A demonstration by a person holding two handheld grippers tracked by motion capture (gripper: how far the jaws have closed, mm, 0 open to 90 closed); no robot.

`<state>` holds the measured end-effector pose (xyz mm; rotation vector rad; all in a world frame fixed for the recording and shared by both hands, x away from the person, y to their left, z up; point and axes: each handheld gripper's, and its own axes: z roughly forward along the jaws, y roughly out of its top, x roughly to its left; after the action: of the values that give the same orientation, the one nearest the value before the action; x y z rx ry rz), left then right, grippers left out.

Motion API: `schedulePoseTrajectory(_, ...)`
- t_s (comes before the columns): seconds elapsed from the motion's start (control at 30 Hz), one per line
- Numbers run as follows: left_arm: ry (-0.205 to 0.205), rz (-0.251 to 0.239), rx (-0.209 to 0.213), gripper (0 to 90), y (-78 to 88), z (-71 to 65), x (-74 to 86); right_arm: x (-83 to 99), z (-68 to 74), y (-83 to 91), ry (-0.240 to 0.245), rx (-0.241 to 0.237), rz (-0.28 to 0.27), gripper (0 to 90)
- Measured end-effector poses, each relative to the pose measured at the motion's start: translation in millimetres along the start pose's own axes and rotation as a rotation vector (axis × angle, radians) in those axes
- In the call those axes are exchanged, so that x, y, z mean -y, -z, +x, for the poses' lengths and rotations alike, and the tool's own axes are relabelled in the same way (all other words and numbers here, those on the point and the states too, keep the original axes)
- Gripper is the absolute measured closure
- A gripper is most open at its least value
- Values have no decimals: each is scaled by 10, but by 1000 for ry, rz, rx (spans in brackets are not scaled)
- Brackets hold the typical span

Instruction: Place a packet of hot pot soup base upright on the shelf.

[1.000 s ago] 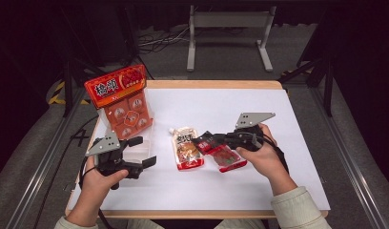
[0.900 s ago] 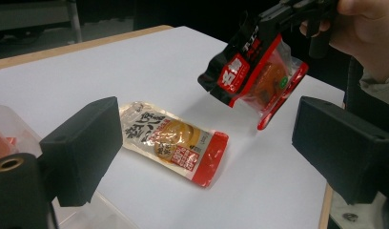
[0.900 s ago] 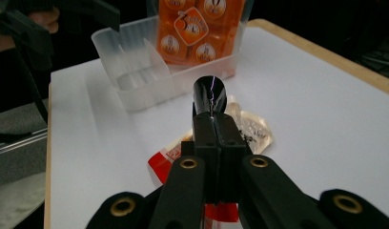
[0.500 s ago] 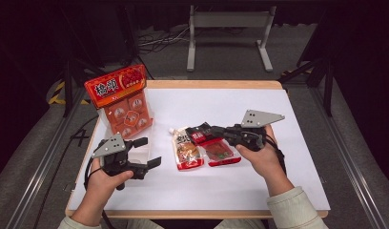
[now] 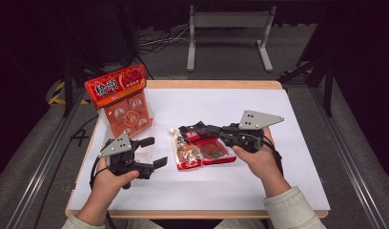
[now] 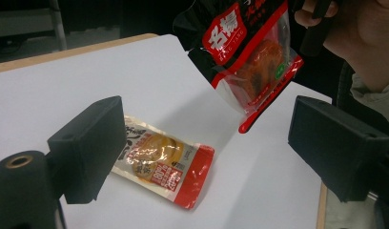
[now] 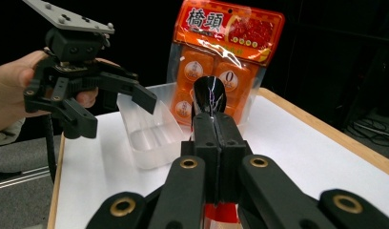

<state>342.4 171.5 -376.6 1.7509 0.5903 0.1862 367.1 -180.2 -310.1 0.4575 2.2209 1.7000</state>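
Two snack packets are in play on the white table (image 5: 278, 181). The right gripper (image 5: 188, 130) has its jaws pressed fully together on the black top edge of the red and black packet (image 6: 250, 52); in the right gripper view, the shiny black edge of this packet stands up just beyond the closed jaws. In the left gripper view this packet hangs in the air, tilted, clear of the table surface, with its transparent lower part showing a reddish-brown food inside. In the high view it lies over the right side of the second packet (image 6: 161, 164), which is yellow and red and rests flat on the table, near the middle.

The left gripper (image 5: 153, 152) is held above the table at the left side, pointing toward the packets. Its jaws stand wide apart and nothing is between them; in its own view the flat packet lies on the table beyond the gap.

Behind the left gripper there is a clear plastic tray (image 7: 149, 131) on the table. Just behind the tray, a tall orange bag (image 5: 123, 102) with small round portions stands upright at the far left corner.
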Motion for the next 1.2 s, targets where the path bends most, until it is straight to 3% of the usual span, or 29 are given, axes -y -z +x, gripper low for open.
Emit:
schedulePoseTrajectory(0.23, 11, -20, 20, 141, -80, -4, -22, -43, 69, -82, 13, -27, -15, 900)
schedulePoseTrajectory(0.63, 19, -8, 55, 204, -236, -20, -14, -76, 180, -190, 35, -42, -55, 900)
schedulePoseTrajectory(1.03, 46, -87, 147, 257, -341, -39, -61, -70, 250, -274, 45, -71, -74, 899)
schedulePoseTrajectory(1.2, 55, -92, 162, 325, -373, -43, -65, -61, 270, -295, 41, -79, -84, 899)
